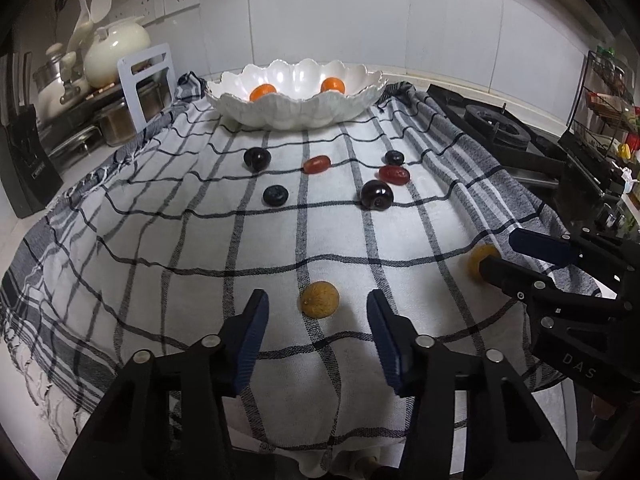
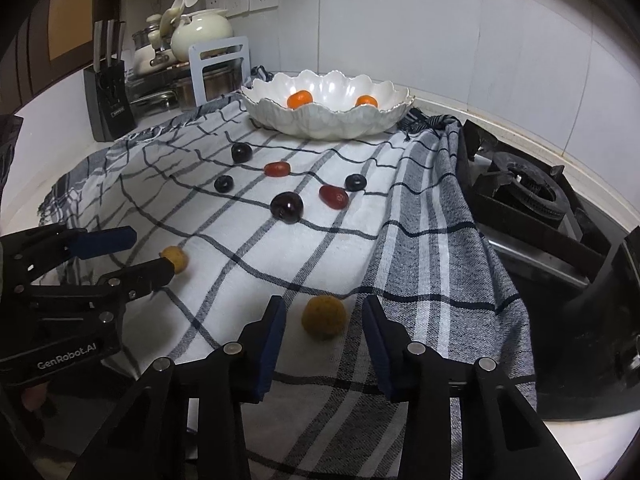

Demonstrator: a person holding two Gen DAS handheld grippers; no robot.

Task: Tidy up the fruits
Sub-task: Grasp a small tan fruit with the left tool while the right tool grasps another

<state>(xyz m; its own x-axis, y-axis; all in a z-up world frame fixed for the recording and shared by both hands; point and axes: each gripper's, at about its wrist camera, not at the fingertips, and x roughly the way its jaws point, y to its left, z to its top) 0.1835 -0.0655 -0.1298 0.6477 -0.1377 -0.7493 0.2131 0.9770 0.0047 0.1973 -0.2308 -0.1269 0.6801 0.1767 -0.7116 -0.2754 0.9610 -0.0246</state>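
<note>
Tongs on both sides are being held wide open and empty, the left tongs (image 1: 318, 334) framing one yellow fruit (image 1: 319, 299) and the right tongs (image 2: 324, 338) another yellow fruit (image 2: 324, 317) on the near cloth (image 1: 200, 260), so closing and carrying to the far bowl (image 1: 296, 110) is likely being called for next.

Right yellow fruit (image 1: 480, 265) half behind fingers (image 1: 504, 276), spice rack (image 1: 608, 92) cut by edge

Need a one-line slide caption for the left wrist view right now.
Left gripper open around a yellow-brown fruit on the checked cloth; white bowl beyond holds two oranges.
</note>
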